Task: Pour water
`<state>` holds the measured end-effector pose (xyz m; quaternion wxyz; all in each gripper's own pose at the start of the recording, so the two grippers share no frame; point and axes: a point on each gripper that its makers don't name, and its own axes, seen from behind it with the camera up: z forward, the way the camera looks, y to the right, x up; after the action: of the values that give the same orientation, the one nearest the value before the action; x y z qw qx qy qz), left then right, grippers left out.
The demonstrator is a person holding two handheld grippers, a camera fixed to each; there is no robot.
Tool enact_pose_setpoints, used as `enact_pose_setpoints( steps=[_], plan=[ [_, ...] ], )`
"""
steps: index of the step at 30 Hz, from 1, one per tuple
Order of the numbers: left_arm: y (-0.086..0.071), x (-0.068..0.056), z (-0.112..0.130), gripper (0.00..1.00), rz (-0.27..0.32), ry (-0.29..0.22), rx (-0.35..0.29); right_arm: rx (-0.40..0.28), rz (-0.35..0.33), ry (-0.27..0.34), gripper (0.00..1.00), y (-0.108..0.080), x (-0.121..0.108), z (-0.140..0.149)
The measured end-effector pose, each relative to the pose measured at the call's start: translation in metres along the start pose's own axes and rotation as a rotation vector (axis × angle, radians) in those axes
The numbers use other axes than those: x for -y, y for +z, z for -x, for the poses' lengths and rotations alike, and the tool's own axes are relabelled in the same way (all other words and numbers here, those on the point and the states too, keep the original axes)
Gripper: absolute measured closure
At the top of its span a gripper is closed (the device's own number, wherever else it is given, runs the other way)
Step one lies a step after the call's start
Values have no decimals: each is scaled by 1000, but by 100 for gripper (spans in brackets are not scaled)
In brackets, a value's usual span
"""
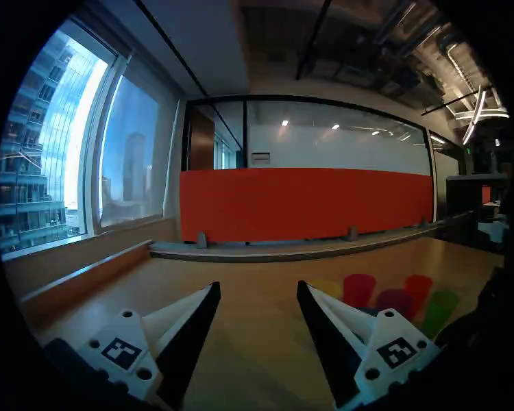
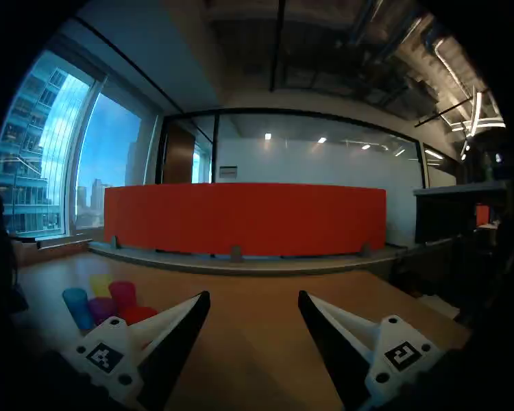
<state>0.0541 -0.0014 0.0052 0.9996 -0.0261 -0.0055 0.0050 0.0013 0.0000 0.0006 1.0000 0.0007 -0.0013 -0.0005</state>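
Left gripper (image 1: pixel 258 286), right gripper (image 2: pixel 253 296): both wide, empty. Cups (image 1: pixel 394 299) clustered tight, 4 o'clock from left, 8 o'clock from right. Risk: finger entering cluster topples neighbours.

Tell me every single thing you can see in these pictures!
cups: at least six, yellow, pink, red, purple, green and blue, clustered on the table
table: one, light brown wood, below both grippers
screen: one, orange-red, along the table's far edge
windows: two panes, blue sky and towers outside, on the left
ceiling lights: several, white, top right
left gripper: one, white and black, open, empty
right gripper: one, white and black, open, empty
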Motion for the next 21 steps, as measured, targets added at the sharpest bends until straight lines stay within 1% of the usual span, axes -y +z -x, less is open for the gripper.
enact_pose_setpoints(
  steps=[5,9,14,21],
  plan=[
    [2,3,-40,18,20,3,-28,32,-16,-8,1,4,1,-12],
    [4,5,-68,18,33,0,-29,51,-47,7,1,6,9,-31],
    [8,2,-100,18,69,1,-19,54,-92,29,1,10,19,-58],
    [11,1,-134,18,116,-3,-9,44,-121,13,1,13,28,-96]
  ],
)
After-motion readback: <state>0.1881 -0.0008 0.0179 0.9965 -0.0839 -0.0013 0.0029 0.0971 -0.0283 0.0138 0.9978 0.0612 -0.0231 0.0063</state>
